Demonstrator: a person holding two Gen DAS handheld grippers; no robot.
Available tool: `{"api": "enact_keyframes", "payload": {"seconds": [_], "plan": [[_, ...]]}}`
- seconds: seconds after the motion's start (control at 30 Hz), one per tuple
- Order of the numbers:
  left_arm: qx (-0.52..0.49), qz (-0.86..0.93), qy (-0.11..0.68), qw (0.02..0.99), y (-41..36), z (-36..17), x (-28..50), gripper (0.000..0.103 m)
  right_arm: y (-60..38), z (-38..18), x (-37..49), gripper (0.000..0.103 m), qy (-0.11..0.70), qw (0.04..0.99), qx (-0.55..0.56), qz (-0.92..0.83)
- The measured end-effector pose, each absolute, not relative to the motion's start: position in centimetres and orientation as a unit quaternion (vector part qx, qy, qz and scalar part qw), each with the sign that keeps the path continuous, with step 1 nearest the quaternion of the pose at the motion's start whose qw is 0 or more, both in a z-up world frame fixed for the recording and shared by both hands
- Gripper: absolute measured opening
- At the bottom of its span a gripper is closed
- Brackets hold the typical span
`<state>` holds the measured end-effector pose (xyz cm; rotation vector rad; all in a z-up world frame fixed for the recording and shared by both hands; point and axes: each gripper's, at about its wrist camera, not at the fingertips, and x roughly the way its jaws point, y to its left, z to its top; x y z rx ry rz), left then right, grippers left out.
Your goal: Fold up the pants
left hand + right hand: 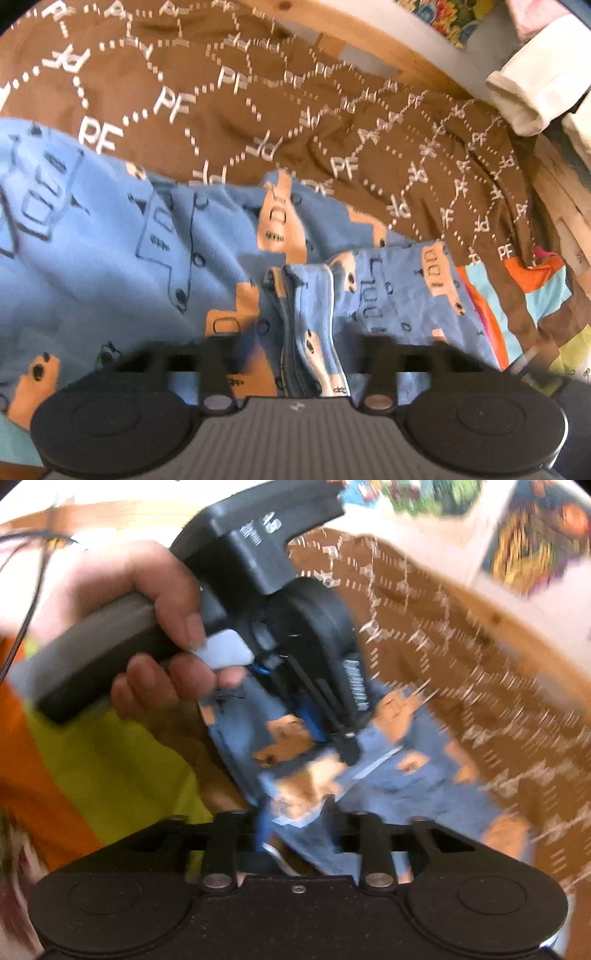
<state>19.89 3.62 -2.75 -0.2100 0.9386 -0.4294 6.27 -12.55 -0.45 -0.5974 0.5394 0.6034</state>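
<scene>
The pants point(147, 258) are light blue with orange and outlined trucks. They lie on a brown bedspread point(258, 92) printed with white "PF" letters. My left gripper point(306, 354) is shut on a bunched fold of the pants, which runs up between its fingers. In the blurred right wrist view the pants point(406, 786) lie below, and my right gripper point(299, 834) is shut on a blue edge of them. The left gripper's body point(295, 609), held in a hand, stands just ahead of the right gripper, over the same cloth.
A wooden bed frame point(369, 48) runs along the far side of the bedspread. A white rolled cloth point(524, 99) lies at the far right. A patchwork of orange, light blue and yellow point(524, 295) shows at the right. The person's yellow and orange sleeve point(92, 757) is at the left.
</scene>
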Motion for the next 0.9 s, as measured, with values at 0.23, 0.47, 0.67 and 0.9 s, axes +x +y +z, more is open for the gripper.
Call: {"api": "enact_keyframes", "payload": {"seconds": [0.23,0.47,0.67,0.9], "plan": [[-0.006,-0.119,0.403,0.907,0.2,-1.8,20.0,0.083,-22.0,-0.1,11.8,0.082,0.238,0.908,-0.319,0.134],[0.029,-0.047,0.406,0.912,-1.6,-4.2,20.6,0.088,-22.9,-4.2,19.8,0.082,0.259,0.920,-0.282,0.086],[0.028,-0.043,0.394,0.918,-0.5,-4.4,19.8,0.089,-26.5,-4.7,20.4,0.095,0.268,0.931,-0.241,0.052],[-0.001,-0.033,0.367,0.930,0.9,-2.4,16.4,0.092,-25.3,-0.6,13.7,0.091,0.261,0.933,-0.225,0.103]]}}
